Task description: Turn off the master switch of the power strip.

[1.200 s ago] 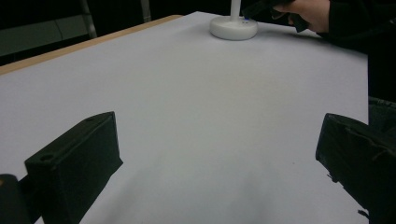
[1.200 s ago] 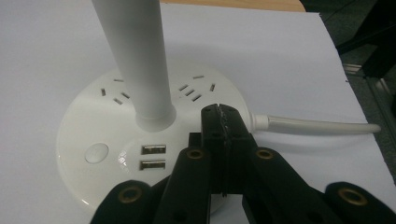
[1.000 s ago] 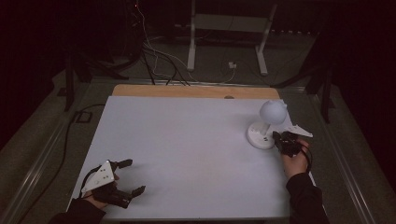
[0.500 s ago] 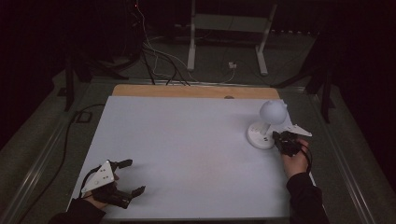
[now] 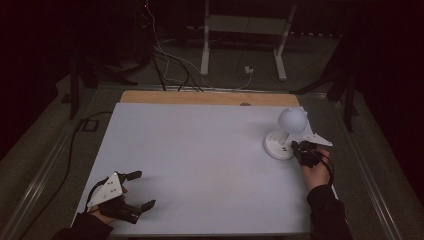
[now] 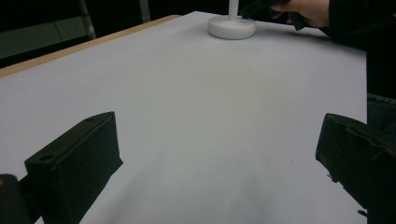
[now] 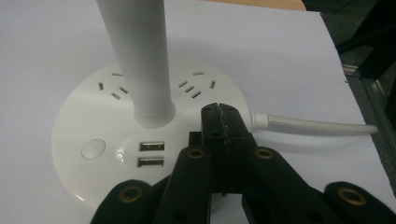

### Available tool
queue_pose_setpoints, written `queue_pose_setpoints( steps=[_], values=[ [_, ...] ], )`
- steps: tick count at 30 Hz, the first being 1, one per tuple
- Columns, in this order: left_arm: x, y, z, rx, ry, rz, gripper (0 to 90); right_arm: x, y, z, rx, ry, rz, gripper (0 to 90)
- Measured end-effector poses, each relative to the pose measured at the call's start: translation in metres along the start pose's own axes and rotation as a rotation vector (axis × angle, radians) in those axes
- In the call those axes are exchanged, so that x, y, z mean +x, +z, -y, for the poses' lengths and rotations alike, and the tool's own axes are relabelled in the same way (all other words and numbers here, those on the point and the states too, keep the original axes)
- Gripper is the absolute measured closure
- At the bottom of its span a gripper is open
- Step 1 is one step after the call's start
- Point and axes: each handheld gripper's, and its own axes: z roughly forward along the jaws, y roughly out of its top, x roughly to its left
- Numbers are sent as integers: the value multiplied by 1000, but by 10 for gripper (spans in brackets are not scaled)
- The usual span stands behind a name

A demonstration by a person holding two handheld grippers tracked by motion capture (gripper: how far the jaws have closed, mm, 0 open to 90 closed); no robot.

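Surroundings: dim room; floor beyond the table strewn with cables [image 5: 165, 65]; a white metal stand [image 5: 245, 30] at the back.
Surface: white table [image 5: 200, 160], wooden strip along its far edge; bare apart from the lamp at its right.
Left gripper [image 5: 136, 192]: lying at the near left corner in the person's hand, grey three-cornered plate on top; jaws spread wide with nothing between them (its own view has bare table between the two black jaws); well apart from the lamp.
Desk lamp [image 5: 286, 135]: near the right edge; round white base [image 7: 107, 140] flat on the table, upright stem [image 7: 140, 56], ball-shaped head; base carries socket slots, two USB ports [image 7: 152, 154] and a round button [image 7: 92, 149]; white cord [image 7: 317, 125] leaves to the right.
Right gripper [image 7: 223, 116]: jaws pressed fully together, gripping nothing; closed tip over the base top just right of the stem; contact cannot be told.
Change: none against the two preceding frames; both hands and the lamp sit where they were.
Judgement: a paused approach; the closed tip looks set to press something on the base, probably the button, which lies further left; lamp not visibly lit.
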Motion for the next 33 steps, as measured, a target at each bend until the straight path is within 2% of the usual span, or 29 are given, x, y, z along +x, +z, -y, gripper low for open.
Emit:
queue_pose_setpoints(
  steps=[3,5,7,9,11,12,16,18,23,26,33],
  values=[
    [0,0,0,0,-1,1,4,1,1,0,-8,-31,11,900],
    [1,1,0,-2,-4,1,4,2,2,-1,0,-32,23,900],
    [1,1,0,0,-5,0,4,2,2,-1,-7,-27,24,900],
    [1,1,0,-3,-8,-1,4,-1,-1,-2,-26,3,16,900],
    [1,1,0,-4,-9,-2,4,0,-4,-1,-43,-21,32,900],
    [2,1,0,-4,-9,-2,4,0,-6,-1,-60,-16,26,900],
    [1,1,0,-3,-6,-2,4,-5,-18,-10,-107,30,9,899],
    [1,0,0,-4,-7,-4,4,-4,-21,-11,-107,40,2,888],
    [1,0,0,-4,-6,-5,4,-1,-23,-10,-102,29,-10,834],
    [1,0,0,-4,-4,-1,3,0,-26,-8,-113,24,-16,704],
    [2,0,0,-7,-6,-2,4,0,-36,-7,-144,38,-49,497]
  ],
)
